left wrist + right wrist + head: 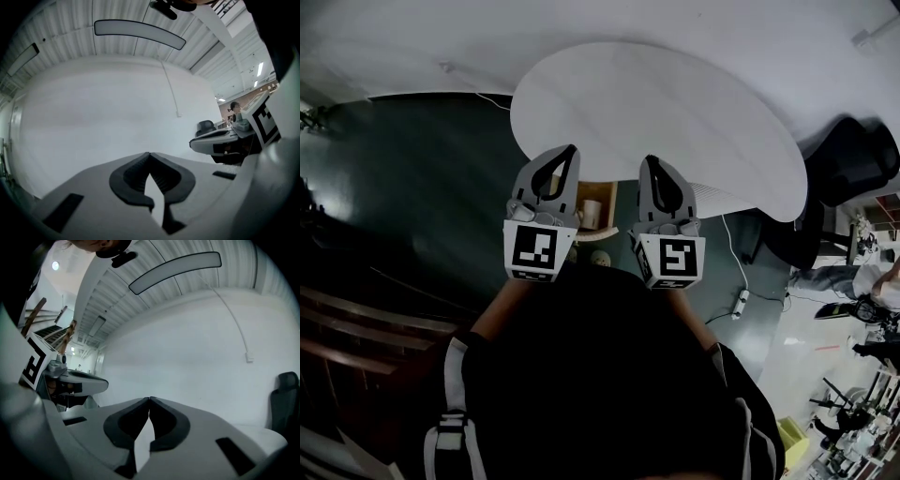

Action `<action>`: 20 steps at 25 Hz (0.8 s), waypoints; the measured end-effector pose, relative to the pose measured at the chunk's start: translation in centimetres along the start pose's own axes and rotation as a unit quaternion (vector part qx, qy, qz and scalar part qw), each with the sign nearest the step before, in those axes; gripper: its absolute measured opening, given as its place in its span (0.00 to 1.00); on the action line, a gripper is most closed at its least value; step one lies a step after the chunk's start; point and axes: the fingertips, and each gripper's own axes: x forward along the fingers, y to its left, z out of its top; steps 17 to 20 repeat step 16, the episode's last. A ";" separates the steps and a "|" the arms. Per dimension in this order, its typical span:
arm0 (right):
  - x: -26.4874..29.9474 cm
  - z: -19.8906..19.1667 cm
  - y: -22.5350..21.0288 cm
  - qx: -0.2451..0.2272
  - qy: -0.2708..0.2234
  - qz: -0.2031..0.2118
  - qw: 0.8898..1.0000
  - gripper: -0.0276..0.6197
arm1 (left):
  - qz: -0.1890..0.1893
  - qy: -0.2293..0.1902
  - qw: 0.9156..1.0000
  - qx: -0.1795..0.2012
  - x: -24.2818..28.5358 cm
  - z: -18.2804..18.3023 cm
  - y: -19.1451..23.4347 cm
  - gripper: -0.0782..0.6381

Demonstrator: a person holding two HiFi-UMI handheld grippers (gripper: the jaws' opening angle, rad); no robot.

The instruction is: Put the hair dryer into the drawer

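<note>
Head view looks down on the round white table (675,112), with the left gripper (571,150) and the right gripper (649,160) held side by side over its near edge. In the left gripper view and the right gripper view, each pair of jaws is pressed together at the tips with nothing between them, facing a bare white wall (117,117). Below the table's near edge, between the two grippers, an open wooden drawer (607,195) holds a pale object (592,214); whether it is the hair dryer cannot be told

Head view: steeply down onto left gripper (572,150), right gripper (650,159) and table (656,122). Gripper views: level, along their jaws, sharing the white wall (117,108).
</note>
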 end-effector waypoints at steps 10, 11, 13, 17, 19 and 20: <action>-0.4 -0.2 0.0 0.002 0.002 0.002 1.000 0.08 | -0.002 0.002 1.000 0.004 -0.3 -0.1 -0.5 0.12; -0.4 -0.2 -0.1 0.004 0.002 0.002 1.000 0.08 | -0.002 0.003 1.000 0.004 -0.3 0.0 -0.6 0.12; -0.4 -0.1 -0.3 0.005 0.003 0.002 1.000 0.08 | -0.003 0.005 1.000 0.003 -0.1 0.1 -0.7 0.12; -0.3 -0.2 -0.8 0.005 0.006 0.002 1.000 0.08 | -0.003 0.006 1.000 0.002 0.3 0.1 -0.8 0.12; -0.3 -0.2 -0.8 0.005 0.006 0.002 1.000 0.08 | -0.003 0.006 1.000 0.002 0.3 0.1 -0.8 0.12; -0.3 -0.2 -0.8 0.005 0.006 0.002 1.000 0.08 | -0.003 0.006 1.000 0.002 0.3 0.1 -0.8 0.12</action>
